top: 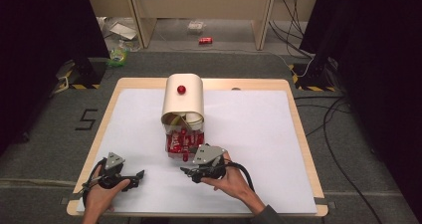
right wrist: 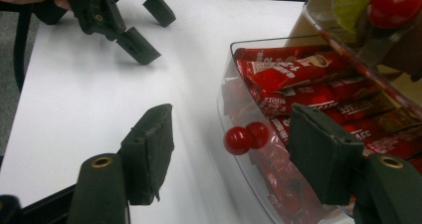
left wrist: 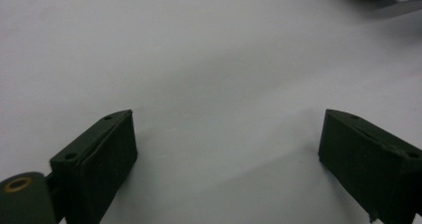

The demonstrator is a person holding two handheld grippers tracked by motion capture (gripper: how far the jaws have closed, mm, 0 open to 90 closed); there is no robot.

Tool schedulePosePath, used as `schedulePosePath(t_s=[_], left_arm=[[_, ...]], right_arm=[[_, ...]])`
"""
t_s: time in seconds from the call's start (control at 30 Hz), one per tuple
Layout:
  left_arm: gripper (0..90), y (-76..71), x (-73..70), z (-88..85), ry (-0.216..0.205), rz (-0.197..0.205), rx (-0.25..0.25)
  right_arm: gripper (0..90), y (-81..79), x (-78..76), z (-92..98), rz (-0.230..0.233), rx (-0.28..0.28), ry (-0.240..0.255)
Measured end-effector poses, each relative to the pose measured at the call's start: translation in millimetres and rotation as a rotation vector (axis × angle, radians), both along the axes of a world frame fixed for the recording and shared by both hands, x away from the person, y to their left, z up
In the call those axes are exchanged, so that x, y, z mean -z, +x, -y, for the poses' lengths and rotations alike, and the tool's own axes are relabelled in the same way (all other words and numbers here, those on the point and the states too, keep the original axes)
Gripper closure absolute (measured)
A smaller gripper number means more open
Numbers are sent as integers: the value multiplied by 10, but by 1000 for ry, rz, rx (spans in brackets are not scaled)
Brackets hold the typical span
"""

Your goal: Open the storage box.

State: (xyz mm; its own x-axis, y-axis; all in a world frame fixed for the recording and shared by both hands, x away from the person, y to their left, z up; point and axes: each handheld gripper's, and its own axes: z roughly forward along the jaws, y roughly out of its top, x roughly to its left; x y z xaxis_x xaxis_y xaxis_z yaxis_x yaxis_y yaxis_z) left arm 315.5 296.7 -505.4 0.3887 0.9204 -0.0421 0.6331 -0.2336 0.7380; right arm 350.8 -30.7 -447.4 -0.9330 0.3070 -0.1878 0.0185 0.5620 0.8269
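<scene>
The clear drawer (top: pixel 177 143) of red sachets (right wrist: pixel 293 72) is seen pulled out toward the near side from under the cream cabinet (top: pixel 183 98), at the middle of the white table (top: pixel 259 134). Its red knob (right wrist: pixel 238 140) sits on the near front wall and is framed between the jaws of the right gripper (top: pixel 188 171), slightly right of their centre line and a little beyond the pads; no contact is seen. That gripper's jaws are parted moderately, with nothing held. The knob lies just far of the right gripper, which is much the nearer one. The left gripper (top: pixel 141 173) is held well to the left, jaws spread wide over bare table. The drawer's long axis runs near to far.
</scene>
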Motion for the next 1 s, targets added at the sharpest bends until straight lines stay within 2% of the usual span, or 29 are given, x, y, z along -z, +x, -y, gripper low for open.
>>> schedulePosePath(t_s=[0.4,1.0], left_arm=[[75,0,0,0,0,0,0],[75,0,0,0,0,0,0]], right_arm=[[377,-76,23,14,-11,-17,-14],[423,-161,90,25,-62,-64,-44]])
